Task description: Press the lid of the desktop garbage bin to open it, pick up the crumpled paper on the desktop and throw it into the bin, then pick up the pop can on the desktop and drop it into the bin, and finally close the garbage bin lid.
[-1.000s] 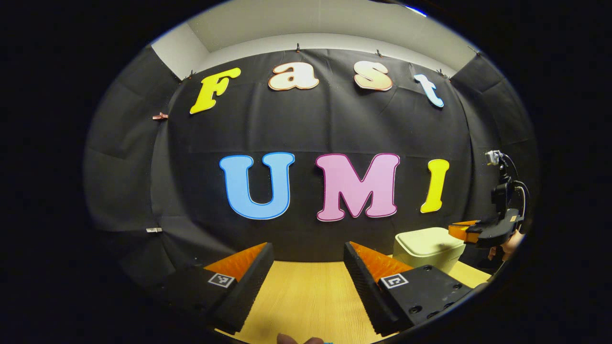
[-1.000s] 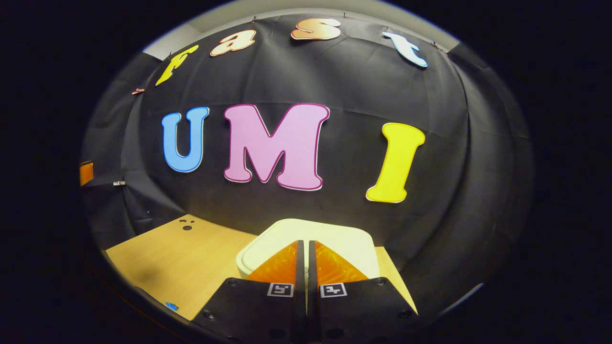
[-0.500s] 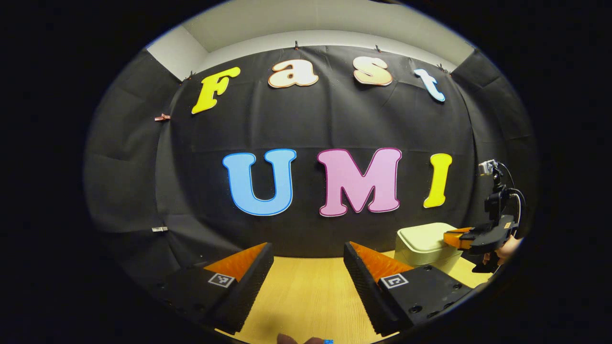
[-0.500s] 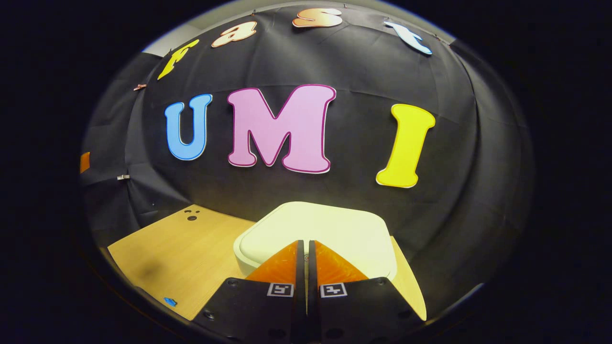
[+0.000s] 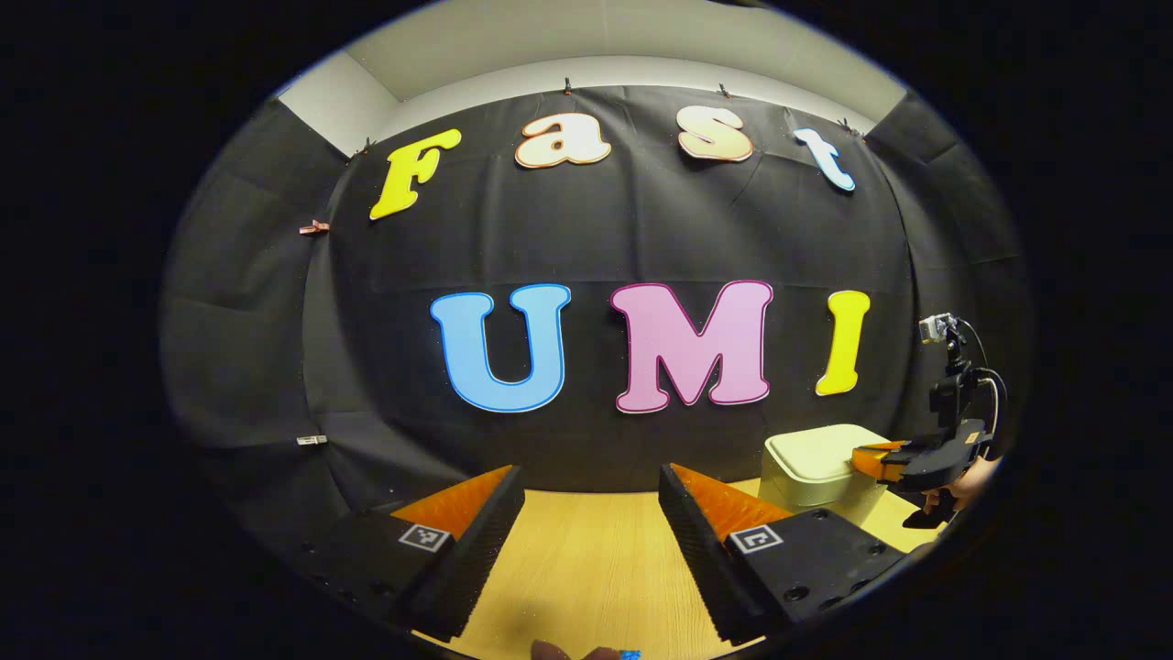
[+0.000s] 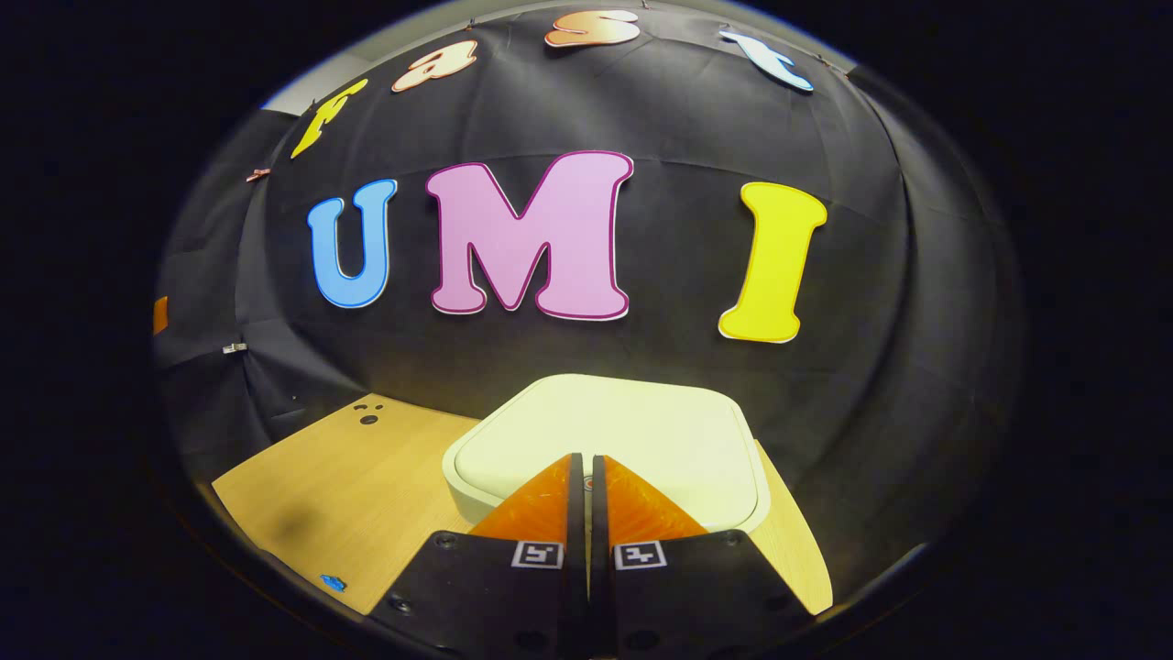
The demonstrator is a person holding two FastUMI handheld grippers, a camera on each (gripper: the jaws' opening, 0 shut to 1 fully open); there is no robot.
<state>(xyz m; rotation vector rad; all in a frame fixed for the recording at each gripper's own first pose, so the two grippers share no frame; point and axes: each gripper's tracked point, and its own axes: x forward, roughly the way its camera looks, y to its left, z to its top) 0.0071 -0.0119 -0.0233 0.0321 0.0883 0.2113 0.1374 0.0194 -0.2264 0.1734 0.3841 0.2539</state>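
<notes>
Over the near edge of the bin lid (image 6: 605, 431), the right gripper (image 6: 579, 463) has come lower and closer than a second ago: in the right gripper view the pale lid now looks larger, with the fingertips over its front part. Its jaws are pressed together with nothing between them; whether the tips actually touch the lid cannot be told. The garbage bin (image 5: 816, 469) stands at the back right of the wooden desktop (image 5: 586, 568), just beside the black booth wall, its lid down. In the left gripper view the right gripper (image 5: 866, 456) sits lower against the bin than before. The left gripper (image 5: 591, 486) has barely shifted; it hangs over the middle of the desktop with jaws spread wide and empty. Bare wood lies open between it and the bin, and left of the bin to the desktop's far corner (image 6: 367, 412).
</notes>
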